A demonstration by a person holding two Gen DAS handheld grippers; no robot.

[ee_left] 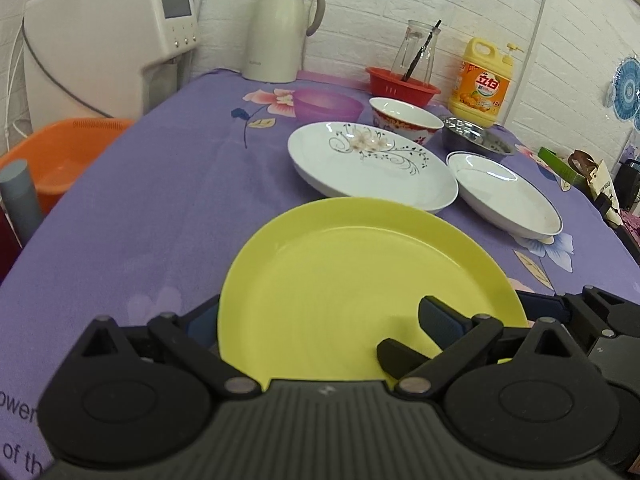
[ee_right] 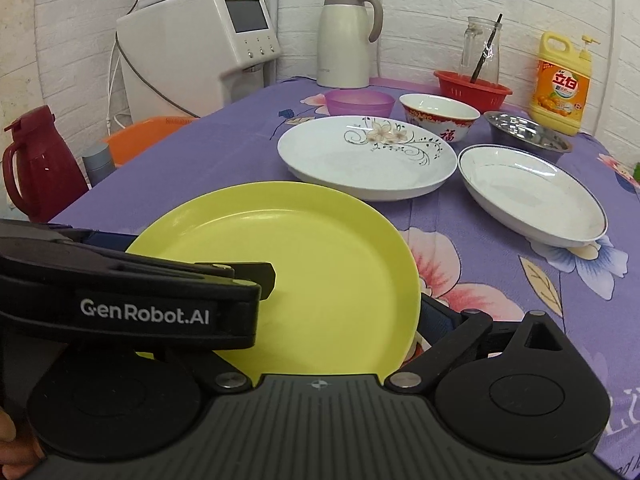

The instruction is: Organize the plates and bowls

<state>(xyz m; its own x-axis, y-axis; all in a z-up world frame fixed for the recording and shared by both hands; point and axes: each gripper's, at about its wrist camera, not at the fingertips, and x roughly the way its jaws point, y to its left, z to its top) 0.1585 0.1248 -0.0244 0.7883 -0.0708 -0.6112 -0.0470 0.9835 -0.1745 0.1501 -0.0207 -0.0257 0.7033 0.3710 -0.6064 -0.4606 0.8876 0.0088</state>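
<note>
I had the yellow plate (ee_left: 360, 280) at the near edge of the table, on the purple flowered tablecloth (ee_left: 160, 208), with both tools around it. My left gripper (ee_left: 316, 316) had its jaws spread wide: the right finger lay over the plate's face, while the left finger sat just outside and below the left rim, partly hidden by it. My right gripper (ee_right: 316, 312) came in beside the left one. Its right finger stood far out, just past the plate's right rim, so that tool was spread apart too, though its other finger was hidden behind the left gripper's body. Neither tool had closed on the plate. I could not tell whether the plate was flat on the cloth or slightly raised. Just beyond it lay the white plate with a flower pattern (ee_left: 372, 164), and to the right of that, close beside it, the white plate with a blue rim (ee_left: 504, 192). Behind these stood a red-patterned bowl (ee_left: 404, 118), a steel bowl (ee_left: 476, 138) and a purple bowl (ee_left: 328, 104). Further back, by the wall, were a red basket (ee_left: 400, 86) with a glass jar (ee_left: 416, 48) in it, a yellow detergent bottle (ee_left: 480, 84) and a cream thermal jug (ee_left: 276, 28).
</note>
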